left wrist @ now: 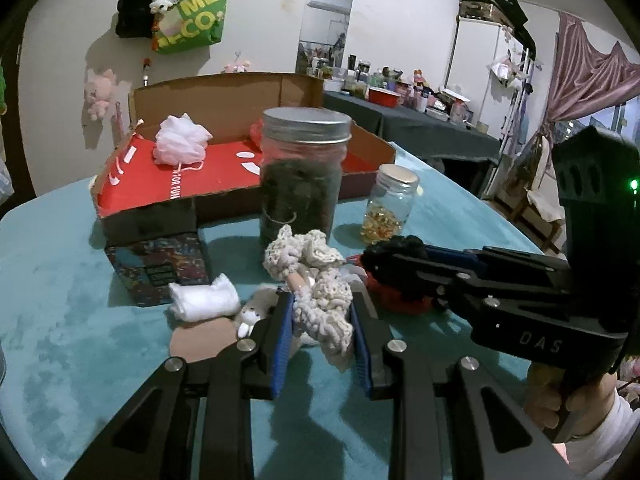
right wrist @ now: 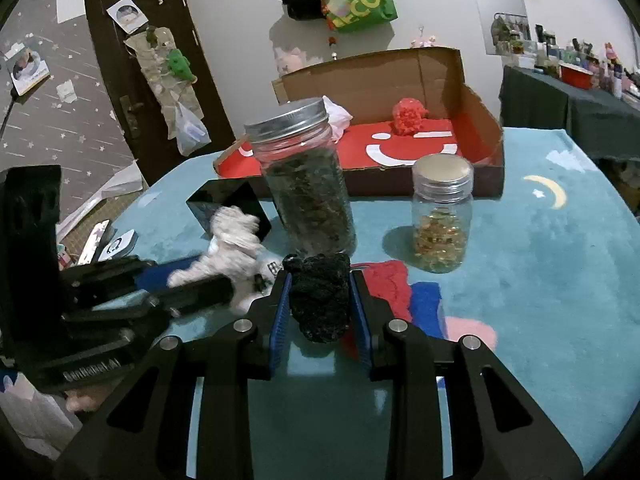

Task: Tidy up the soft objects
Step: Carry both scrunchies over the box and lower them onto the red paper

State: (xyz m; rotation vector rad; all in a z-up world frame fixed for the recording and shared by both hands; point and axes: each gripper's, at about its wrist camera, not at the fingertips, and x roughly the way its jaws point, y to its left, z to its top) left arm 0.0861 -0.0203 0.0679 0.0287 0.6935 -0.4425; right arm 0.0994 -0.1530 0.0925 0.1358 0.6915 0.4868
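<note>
Both grips are on! The left gripper (left wrist: 322, 312) has its blue pads pinched on a cream crocheted piece (left wrist: 320, 292), which bunches up between the fingers and spills over their tips, lifted just clear of the teal tablecloth (left wrist: 80, 320). The right gripper (right wrist: 320, 300) is clamped on a black knitted lump (right wrist: 320, 300), squeezed between its pads and held above the cloth in front of the jars.

Below the cream piece, on the cloth, lie a rolled white cloth (left wrist: 204, 300) and a small white plush toy (left wrist: 250, 316), touching each other. Under the right gripper's fingers there is a red knitted item (left wrist: 394, 296) on the table; its shape is hard to make out from here.

Just behind both grippers stands the tall jar (right wrist: 308, 184) with a metal lid and dark contents, and beside it a smaller jar (right wrist: 442, 220) with amber bits inside. Further back sits the open cardboard box (right wrist: 480, 120) with a red floor: a white mesh puff (left wrist: 182, 140) rests in one end, a red puff (right wrist: 408, 116) near the back wall. A dark printed box (left wrist: 160, 268) sits against the cardboard box's front corner.
</note>
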